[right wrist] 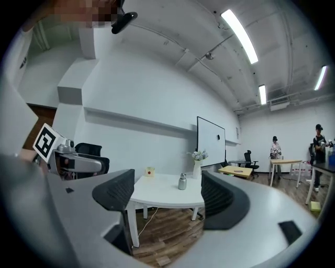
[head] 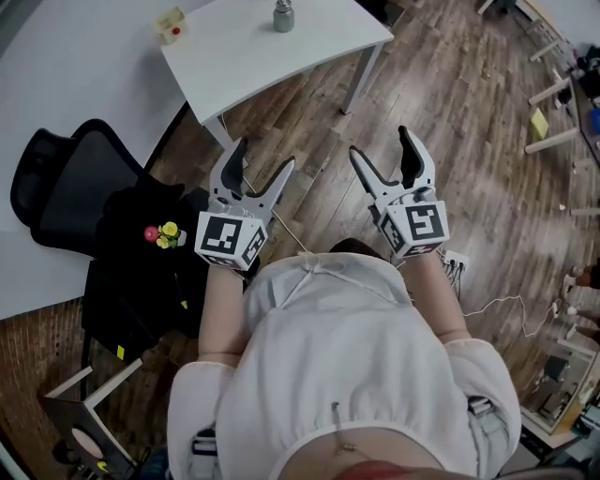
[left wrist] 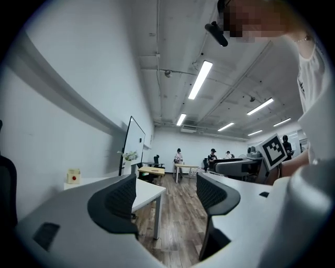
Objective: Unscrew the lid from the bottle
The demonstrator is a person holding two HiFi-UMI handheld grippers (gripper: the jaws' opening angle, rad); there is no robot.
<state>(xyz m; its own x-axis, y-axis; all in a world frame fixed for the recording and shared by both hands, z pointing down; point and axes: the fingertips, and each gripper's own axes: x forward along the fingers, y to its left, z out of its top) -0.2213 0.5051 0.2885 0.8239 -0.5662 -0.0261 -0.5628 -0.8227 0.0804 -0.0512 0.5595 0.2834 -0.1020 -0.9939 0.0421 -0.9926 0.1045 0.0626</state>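
The left gripper is held level in front of the person with its jaws spread wide. Nothing is gripped or touched, and only wooden floor and a table corner are seen through the gap in the left gripper view. The right gripper is carried beside it, near but apart, its jaws likewise parted as far as they go and empty. Both pairs of jaws are formed of pale grey curved arms faced with black pads, and the pads are ribbed in a fine grid.

The bottle is left standing upright on the white table, well apart from both grippers. It is framed between the open jaws in the right gripper view, far beyond them. It is a short cylinder of dull silver metal, with the narrower lid seated on top. The table top is smooth and matte with a rounded edge, and it is carried on slim white legs. A small cream box with a red button is set near the far edge, and a black mesh-backed chair stands to the left.
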